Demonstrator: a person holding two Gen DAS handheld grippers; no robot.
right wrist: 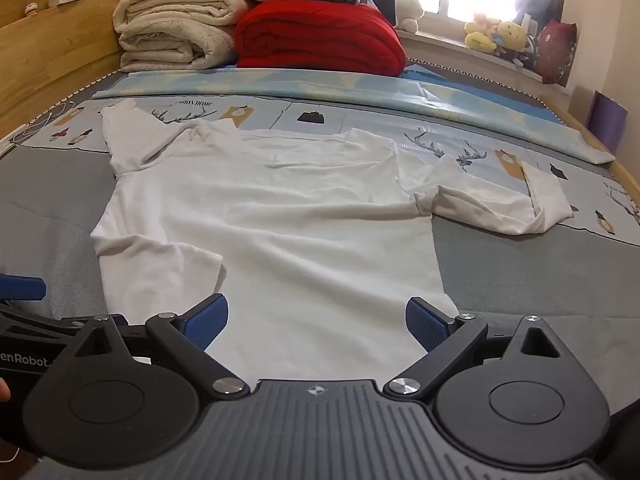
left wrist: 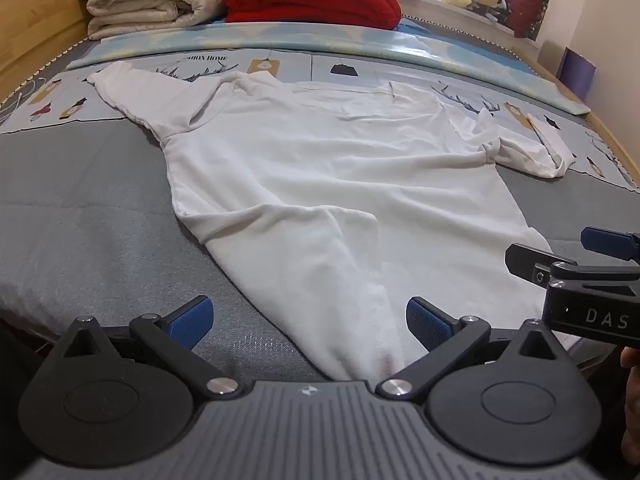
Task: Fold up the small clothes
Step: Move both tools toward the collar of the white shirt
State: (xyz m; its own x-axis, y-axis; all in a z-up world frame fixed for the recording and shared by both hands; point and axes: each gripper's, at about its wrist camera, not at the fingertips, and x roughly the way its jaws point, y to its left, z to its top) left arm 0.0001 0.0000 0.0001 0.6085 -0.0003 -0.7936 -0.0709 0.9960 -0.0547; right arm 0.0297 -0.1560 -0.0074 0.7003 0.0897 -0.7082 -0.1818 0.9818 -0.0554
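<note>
- While both grippers hover at the near edge of the bed (left wrist: 80, 184), I see the shirt (left wrist: 320, 184) spread flat ahead of them, collar end far, hem end near; its long axis runs straight away from me
- Left gripper (left wrist: 308, 322): jaws spread wide, nothing between the pads; the shirt's near-left hem corner lies right below and between the fingers; not touching as far as I can tell
- Right gripper (right wrist: 316, 322): jaws wide apart too, empty; the hem's right half sits under it, with the near-right corner just beside its right finger (right wrist: 426, 326)
- Left sleeve (left wrist: 132, 96) stretches out to the far left; right sleeve (right wrist: 500, 204) lies crumpled out to the right, twisted near the armpit; a fold of cloth already lies over the left side of the body
- The relation that matters: each gripper is nearest its own hem corner, both pointing down at the near edge; I judge the next move is to pinch both hem corners and carry them away toward the collar
- Risk, my guess: the twisted right sleeve would get trapped untidily; thin cloth may slip a one-layer pinch
- Red blanket (right wrist: 320, 36) and cream blanket (right wrist: 176, 28) stacked at the far end, well apart from the shirt
</note>
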